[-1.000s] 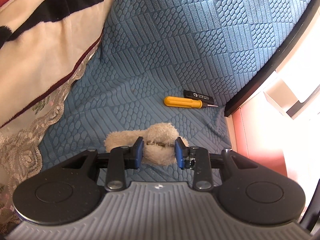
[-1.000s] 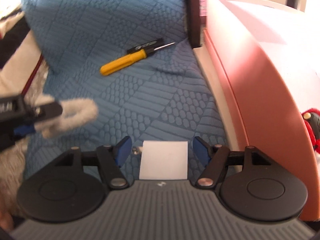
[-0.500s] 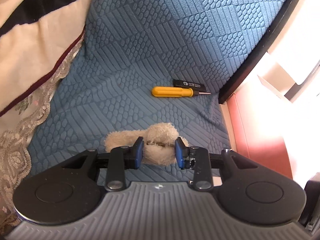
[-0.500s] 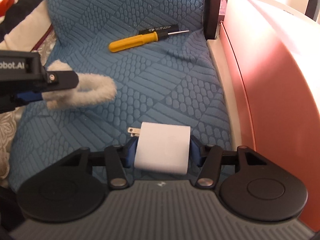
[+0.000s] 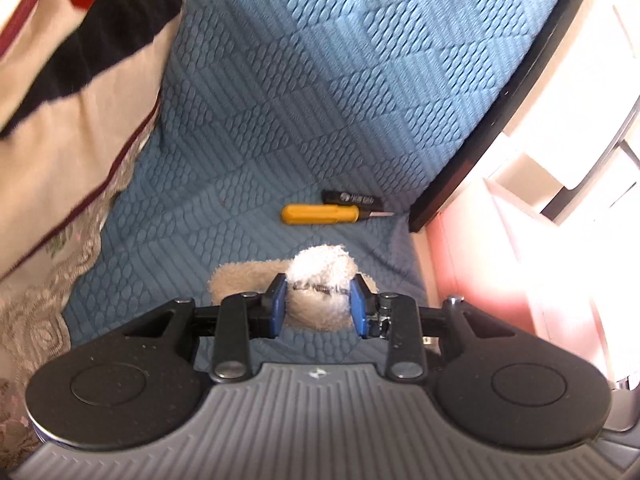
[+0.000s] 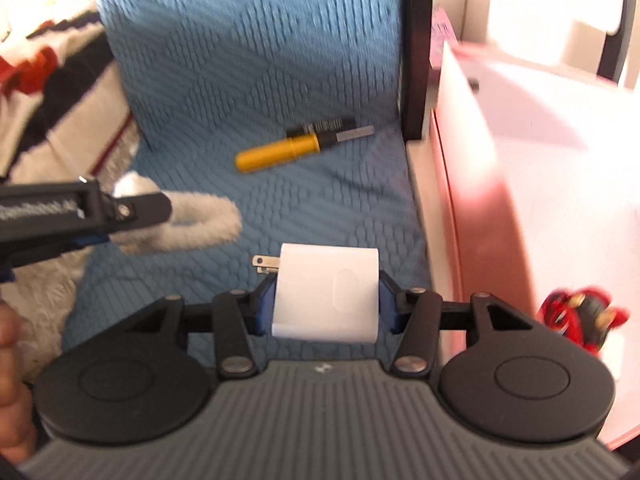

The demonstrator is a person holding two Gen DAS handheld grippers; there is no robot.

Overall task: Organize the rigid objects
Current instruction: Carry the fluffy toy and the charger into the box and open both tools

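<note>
Right gripper [image 6: 327,294]: blue pads closing onto the flanks of a white plug adapter [image 6: 326,292], metal prongs poking out to the adapter's left, block lifted above the blue quilted cover [image 6: 248,64]. Left gripper [image 5: 319,300]: clamped on a fluffy cream loop [image 5: 320,280] — fuzzy ring bulging between the pads, its far end sticking out past the fingers, clear of the cover. Same loop seen from the right wrist camera, well left of the adapter and slightly beyond it.

Beyond the adapter, on the cover: a yellow-handled screwdriver [image 6: 280,152], and touching its far side a black bar-shaped item [image 6: 324,125] — too blurred to identify. Right of the adapter: a pink bin [image 6: 500,208], wall lit bright. Far left of the adapter: a striped cream blanket [image 5: 72,92]. Red and black toy [image 6: 580,320] right of the adapter, detail blurred.
</note>
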